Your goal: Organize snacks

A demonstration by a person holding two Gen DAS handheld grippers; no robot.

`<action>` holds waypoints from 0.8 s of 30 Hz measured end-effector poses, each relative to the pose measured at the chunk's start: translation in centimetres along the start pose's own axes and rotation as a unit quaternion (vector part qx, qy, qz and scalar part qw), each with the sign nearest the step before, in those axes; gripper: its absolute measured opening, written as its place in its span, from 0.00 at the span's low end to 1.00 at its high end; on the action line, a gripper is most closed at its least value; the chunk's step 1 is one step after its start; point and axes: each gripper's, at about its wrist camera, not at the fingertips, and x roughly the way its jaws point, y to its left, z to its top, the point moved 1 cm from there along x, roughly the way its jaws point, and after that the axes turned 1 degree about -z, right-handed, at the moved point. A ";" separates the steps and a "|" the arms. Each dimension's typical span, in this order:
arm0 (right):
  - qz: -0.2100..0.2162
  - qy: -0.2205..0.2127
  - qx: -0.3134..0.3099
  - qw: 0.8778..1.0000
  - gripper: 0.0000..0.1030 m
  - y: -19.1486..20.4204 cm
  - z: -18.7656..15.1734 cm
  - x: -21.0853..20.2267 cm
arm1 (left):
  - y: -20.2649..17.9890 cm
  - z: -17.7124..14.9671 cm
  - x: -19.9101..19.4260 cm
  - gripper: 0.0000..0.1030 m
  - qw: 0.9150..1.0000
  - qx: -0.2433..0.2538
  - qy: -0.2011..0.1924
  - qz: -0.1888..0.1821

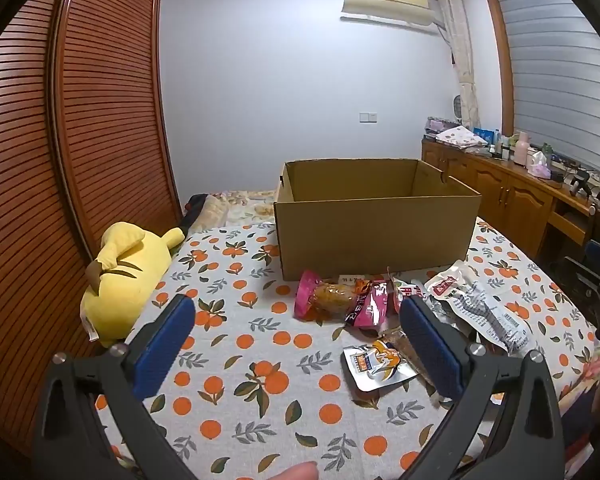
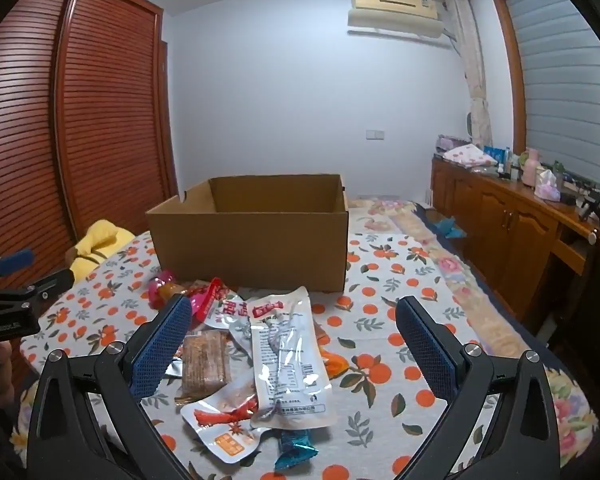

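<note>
Bedroom w/ orange-print bedsheet [image 1: 260, 360]: open cardboard box [image 1: 374, 232] at centre, snack packets [image 2: 260, 344] heaped just in front, red-white labels w/ Chinese text too blurred to read, left gripper [image 1: 298, 344] & right gripper [image 2: 294, 344] both spread wide, holding nothing

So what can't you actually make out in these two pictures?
- Floor of the open brown cardboard box: hidden by its near wall in both views, so its contents are unknown.
- Small print on the long clear plastic snack packet: too small to read.
- Teal foil-wrapped snack: partly covered by the packets above it, right wrist view.
- Yellow plush toy: its face is turned away, left wrist view.
</note>
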 end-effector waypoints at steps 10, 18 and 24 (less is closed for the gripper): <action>-0.002 -0.003 0.002 1.000 1.00 0.2 0.0 0.1 | 0.0 0.1 -0.1 1.00 1.000 0.001 -0.001 0.000; -0.003 -0.004 0.004 1.000 1.00 0.2 0.1 0.0 | 0.1 0.0 -0.4 1.00 1.000 0.000 -0.001 -0.004; -0.003 -0.005 0.003 1.000 1.00 0.5 0.1 0.0 | 0.4 0.0 -0.6 1.00 1.000 0.000 -0.005 0.000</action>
